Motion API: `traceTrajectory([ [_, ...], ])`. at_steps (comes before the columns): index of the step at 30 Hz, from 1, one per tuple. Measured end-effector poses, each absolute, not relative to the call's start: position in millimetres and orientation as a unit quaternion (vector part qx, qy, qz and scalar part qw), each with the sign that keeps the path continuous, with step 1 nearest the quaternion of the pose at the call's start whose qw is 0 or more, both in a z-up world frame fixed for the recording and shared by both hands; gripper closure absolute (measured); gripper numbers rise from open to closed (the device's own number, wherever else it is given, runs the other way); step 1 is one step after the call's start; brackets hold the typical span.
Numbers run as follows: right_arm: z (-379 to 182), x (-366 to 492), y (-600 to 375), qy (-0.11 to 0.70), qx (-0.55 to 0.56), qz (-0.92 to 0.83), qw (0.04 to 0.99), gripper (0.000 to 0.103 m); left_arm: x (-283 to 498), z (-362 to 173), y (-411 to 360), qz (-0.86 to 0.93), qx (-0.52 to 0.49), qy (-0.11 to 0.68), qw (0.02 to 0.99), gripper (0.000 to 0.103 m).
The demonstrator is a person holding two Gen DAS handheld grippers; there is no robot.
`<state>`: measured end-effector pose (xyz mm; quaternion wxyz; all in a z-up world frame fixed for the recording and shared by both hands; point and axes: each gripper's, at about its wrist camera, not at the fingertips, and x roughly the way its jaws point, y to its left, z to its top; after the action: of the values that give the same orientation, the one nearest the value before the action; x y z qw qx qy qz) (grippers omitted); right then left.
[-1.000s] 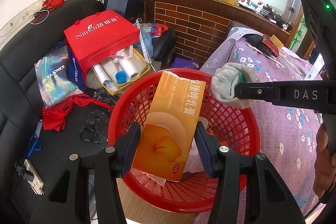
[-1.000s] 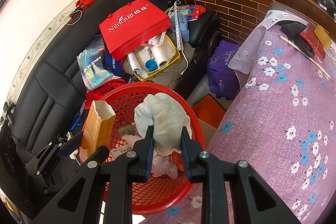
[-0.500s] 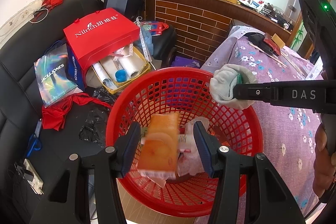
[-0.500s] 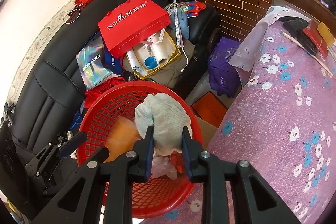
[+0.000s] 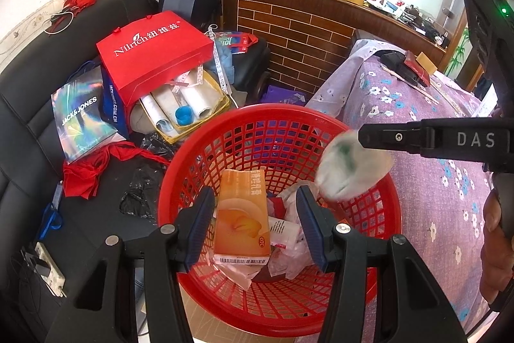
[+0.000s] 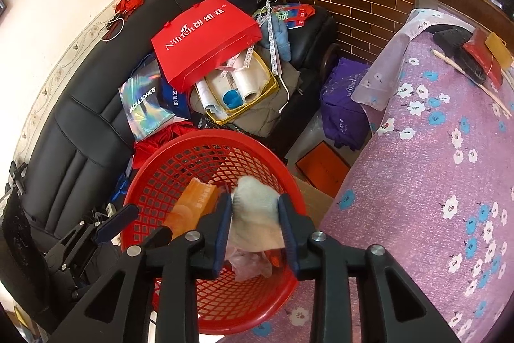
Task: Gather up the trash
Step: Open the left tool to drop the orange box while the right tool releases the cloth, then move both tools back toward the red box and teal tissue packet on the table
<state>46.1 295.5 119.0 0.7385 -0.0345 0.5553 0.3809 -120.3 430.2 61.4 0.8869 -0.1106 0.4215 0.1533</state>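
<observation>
A red mesh basket (image 5: 276,111) (image 6: 208,134) sits below both grippers. My left gripper (image 5: 253,198) hangs open over it with nothing between its pads. An orange medicine box (image 5: 241,208) (image 6: 192,208) lies inside the basket on crumpled plastic and paper scraps. My right gripper (image 6: 253,201) (image 5: 366,139) is above the basket's right side and its jaws are opening. A white knitted cloth (image 6: 257,214) (image 5: 350,172) is still between them, blurred, and is slipping down out of the pads towards the basket.
A black sofa (image 6: 80,150) at the left is piled with a red Nilrich bag (image 5: 154,53), a shiny Jack&Jones bag (image 5: 80,118) and paper rolls. A table under a purple flowered cloth (image 6: 433,166) fills the right. A hand (image 5: 494,214) holds the right gripper.
The orange box left my left gripper's jaws and fell flat into the basket. My right jaws widened and the white cloth slid lower between them.
</observation>
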Motion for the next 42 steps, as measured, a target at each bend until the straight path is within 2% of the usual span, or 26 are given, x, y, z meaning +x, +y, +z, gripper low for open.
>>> traceTrajectory([
  [9,124,46,292,0.553,-0.030,0.379,0.742,0.050,-122,63,430,0.165,-0.111,0.419,0.886,0.039],
  [14,127,46,289,0.549,-0.035,0.367,0.750,0.033,-125,65,431,0.176,-0.110,0.417,0.885,0.027],
  [16,127,46,288,0.546,-0.038,0.364,0.753,0.028,-126,66,432,0.182,-0.109,0.415,0.885,0.026],
  [27,131,49,274,0.541,-0.043,0.343,0.767,0.021,-132,71,430,0.204,-0.103,0.409,0.884,0.020],
  [32,131,46,270,0.541,-0.047,0.337,0.769,0.018,-135,74,431,0.218,-0.102,0.405,0.882,0.013],
  [42,132,34,256,0.544,-0.051,0.330,0.770,0.014,-143,76,429,0.226,-0.106,0.406,0.879,0.013],
])
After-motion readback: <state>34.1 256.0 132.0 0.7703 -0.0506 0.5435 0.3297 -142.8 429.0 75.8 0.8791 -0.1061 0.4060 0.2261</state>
